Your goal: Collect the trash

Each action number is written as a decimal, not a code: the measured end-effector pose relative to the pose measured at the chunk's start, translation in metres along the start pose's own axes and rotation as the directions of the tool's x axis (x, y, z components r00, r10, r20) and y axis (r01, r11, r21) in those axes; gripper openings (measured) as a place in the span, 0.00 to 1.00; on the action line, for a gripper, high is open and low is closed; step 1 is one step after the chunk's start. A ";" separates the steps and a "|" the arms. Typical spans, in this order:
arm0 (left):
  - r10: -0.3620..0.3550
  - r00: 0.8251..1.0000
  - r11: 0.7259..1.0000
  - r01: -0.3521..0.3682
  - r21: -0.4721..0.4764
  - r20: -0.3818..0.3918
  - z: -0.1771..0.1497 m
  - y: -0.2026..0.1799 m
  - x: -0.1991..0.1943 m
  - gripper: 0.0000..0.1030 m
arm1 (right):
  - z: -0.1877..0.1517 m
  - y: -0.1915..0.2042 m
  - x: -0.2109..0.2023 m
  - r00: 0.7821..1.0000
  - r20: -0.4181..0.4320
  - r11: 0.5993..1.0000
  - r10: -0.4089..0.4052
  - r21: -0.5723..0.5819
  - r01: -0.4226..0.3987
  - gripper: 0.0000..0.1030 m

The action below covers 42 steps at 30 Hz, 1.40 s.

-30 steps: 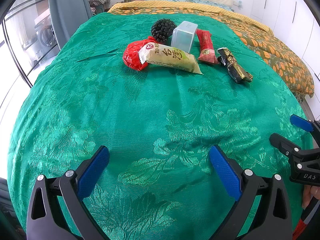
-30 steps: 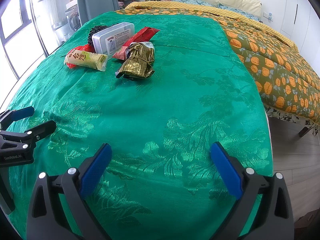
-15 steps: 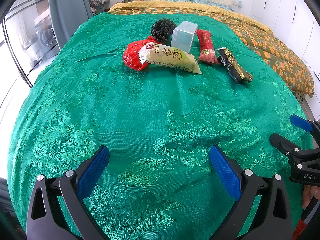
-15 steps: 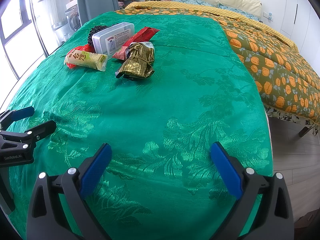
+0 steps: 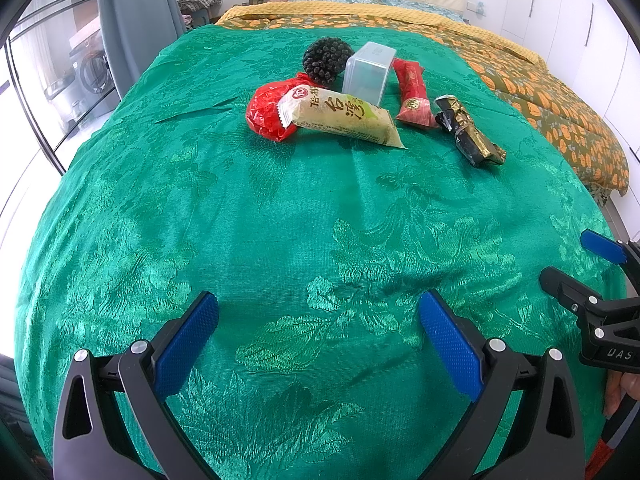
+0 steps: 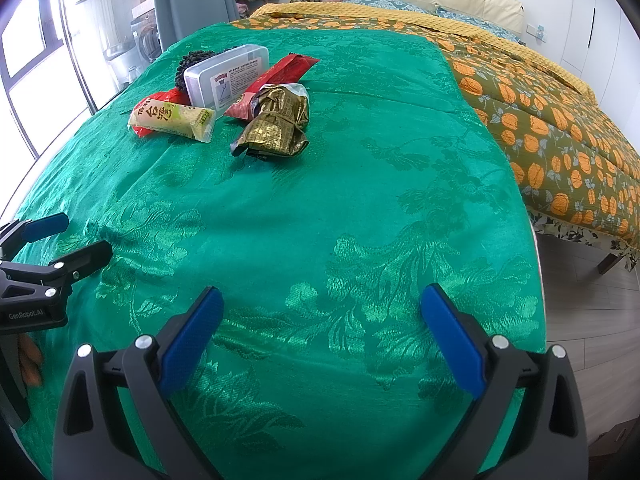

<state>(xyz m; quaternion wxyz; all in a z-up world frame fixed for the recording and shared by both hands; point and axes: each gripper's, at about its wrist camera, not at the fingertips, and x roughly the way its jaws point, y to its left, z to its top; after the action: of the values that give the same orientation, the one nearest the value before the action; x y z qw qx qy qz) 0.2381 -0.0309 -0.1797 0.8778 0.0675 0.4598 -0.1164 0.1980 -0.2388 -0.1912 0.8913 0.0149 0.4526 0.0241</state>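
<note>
Trash lies in a cluster on the far part of a green bedspread point(image 5: 280, 220): a beige snack wrapper point(image 5: 344, 118), a crumpled red bag point(image 5: 268, 114), a red wrapper point(image 5: 412, 92), a gold-and-black wrapper point(image 5: 470, 132), a clear plastic box point(image 5: 368, 72) and a dark spiky ball point(image 5: 323, 60). The right wrist view shows the same cluster: beige wrapper point(image 6: 172, 118), box point(image 6: 226, 74), red wrapper point(image 6: 276, 80), gold wrapper point(image 6: 276, 128). My left gripper point(image 5: 316, 332) is open and empty, low over the near bedspread. My right gripper point(image 6: 320, 328) is open and empty, to its right.
The bedspread point(image 6: 320, 200) covers the foot of a bed with an orange-patterned quilt point(image 6: 540, 120). The bed's right edge drops to a tiled floor point(image 6: 592, 300). A grey curtain point(image 5: 132, 28) and glass doors point(image 5: 48, 80) stand at the left. White wardrobes point(image 5: 580, 20) line the right.
</note>
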 end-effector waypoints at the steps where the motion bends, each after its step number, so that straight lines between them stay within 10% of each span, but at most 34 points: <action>1: 0.000 1.000 1.000 0.000 -0.001 0.000 -0.001 -0.001 -0.001 0.96 | 0.000 0.000 0.000 1.000 0.000 1.000 0.000 0.000 0.000 0.94; 10: -0.099 0.995 0.995 0.099 0.021 0.014 0.007 0.015 -0.010 0.96 | 0.000 0.000 0.000 1.000 0.000 1.000 0.000 0.001 0.000 0.94; 18: -0.114 0.979 0.985 0.134 -0.113 0.168 0.100 0.060 -0.015 0.96 | 0.000 0.000 0.000 1.000 0.000 1.000 0.000 0.001 0.000 0.94; 25: -0.188 0.981 0.980 0.184 -0.072 -0.053 0.155 0.059 0.065 0.86 | 0.000 0.000 -0.001 1.000 0.000 1.000 0.000 0.001 0.000 0.94; 29: -0.222 0.968 0.975 0.217 -0.055 -0.117 0.158 0.055 0.086 0.73 | 0.000 0.000 0.000 1.000 0.000 1.000 0.000 0.001 0.000 0.94; 31: -0.173 0.979 0.985 0.174 0.002 -0.108 0.157 0.050 0.087 0.42 | 0.000 0.000 -0.001 1.000 0.000 1.000 0.000 0.001 0.000 0.94; 42: -0.141 0.990 0.986 0.141 -0.092 0.016 0.099 0.105 -0.009 0.42 | -0.001 0.000 0.000 1.000 -0.001 1.000 0.000 0.001 0.000 0.94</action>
<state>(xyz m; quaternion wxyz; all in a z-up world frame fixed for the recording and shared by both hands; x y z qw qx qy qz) 0.3391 0.0493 -0.1147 0.8717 -0.0066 0.4641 -0.1570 0.1974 -0.2387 -0.1913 0.8911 0.0155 0.4530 0.0239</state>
